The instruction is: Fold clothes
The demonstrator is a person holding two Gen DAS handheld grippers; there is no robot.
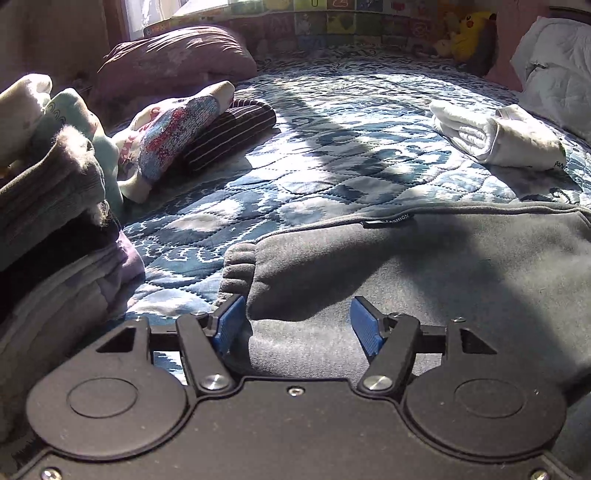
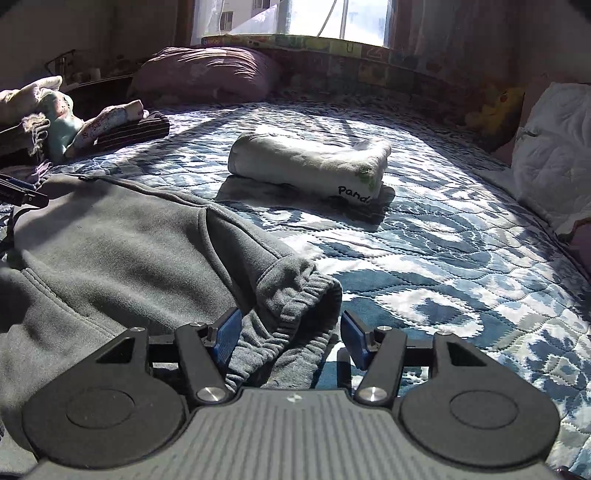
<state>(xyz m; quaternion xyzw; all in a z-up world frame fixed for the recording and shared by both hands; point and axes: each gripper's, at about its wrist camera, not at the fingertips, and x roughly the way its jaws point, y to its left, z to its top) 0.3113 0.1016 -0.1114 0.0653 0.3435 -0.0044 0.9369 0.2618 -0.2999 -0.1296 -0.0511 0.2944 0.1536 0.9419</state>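
Two handheld grippers work a gray sweatshirt [image 1: 461,266] spread across a blue-and-white quilted bedspread [image 1: 295,147] in a sunlit bedroom. The left gripper [image 1: 299,317] has its blue-padded jaws spread wide, with a folded-over sleeve [image 1: 295,269] of the sweatshirt lying between them; its ribbed cuff [image 1: 236,269] bunches just beyond the left-hand jaw, and neither pad visibly presses the cloth. The right gripper [image 2: 290,332] also stands with its jaws wide apart, the other sleeve's gathered cuff [image 2: 299,299] resting in the gap and leaning toward the left-hand jaw, while bare bedspread shows beside the right-hand one.

Straight ahead of the right gripper's jaws, well apart from the sweatshirt, a pale rolled garment [image 2: 306,166] printed with the word "Panda" lies on the bedspread. Far ahead and to the left of both sets of jaws, a stack of folded clothes [image 1: 207,129] rests on a dark striped piece [image 1: 236,129], and a larger pile of clothing [image 1: 51,192] rises close on the left gripper's left side. A mauve pillow [image 2: 207,70] sits at the far edge beneath the window [image 2: 295,18], a yellow plush toy [image 1: 469,33] lies in the far right corner, and a white quilted comforter [image 2: 554,147] lines the right edge.
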